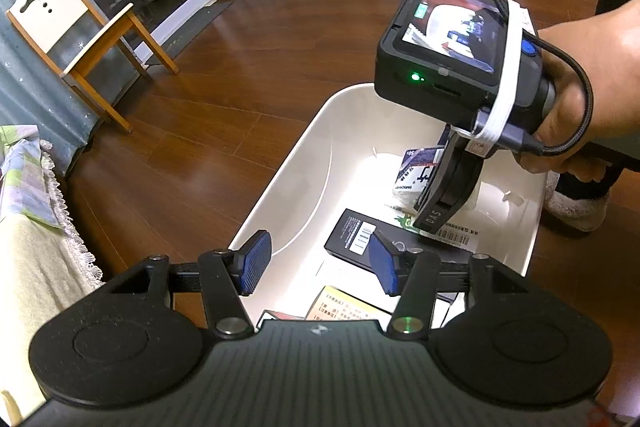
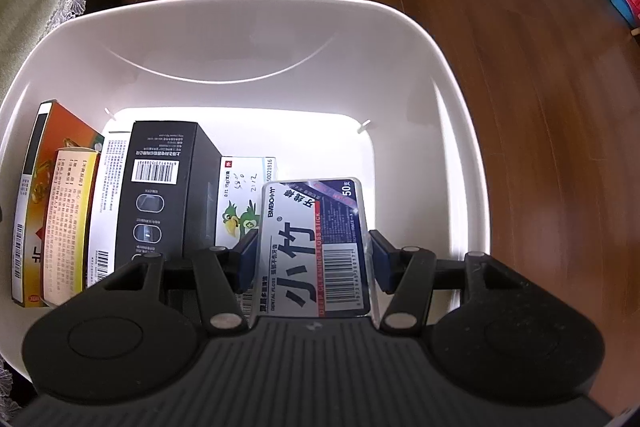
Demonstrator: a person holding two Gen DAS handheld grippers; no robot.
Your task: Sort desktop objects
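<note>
A white plastic bin point(image 2: 248, 1) sits on the wood floor. In the right wrist view, my right gripper point(image 2: 314, 261) is shut on a clear-cased dental floss stick box point(image 2: 316, 239), held low inside the bin. Standing along the bin's left side are a black box point(image 2: 168, 187), a parrot-print box point(image 2: 240, 203), a white box point(image 2: 108, 195) and orange and yellow boxes point(image 2: 48, 195). In the left wrist view, my left gripper point(image 1: 318, 263) hovers open and holding nothing over the bin's point(image 1: 320, 119) near end. The right gripper point(image 1: 436, 203) reaches down into the bin from the right.
A cloth with a lace edge point(image 1: 36, 259) drapes furniture just left of the bin. A small wooden chair point(image 1: 76, 39) stands far left by a glass door. A person's hand point(image 1: 572, 99) holds the right gripper, and a slippered foot point(image 1: 576, 203) is beside the bin.
</note>
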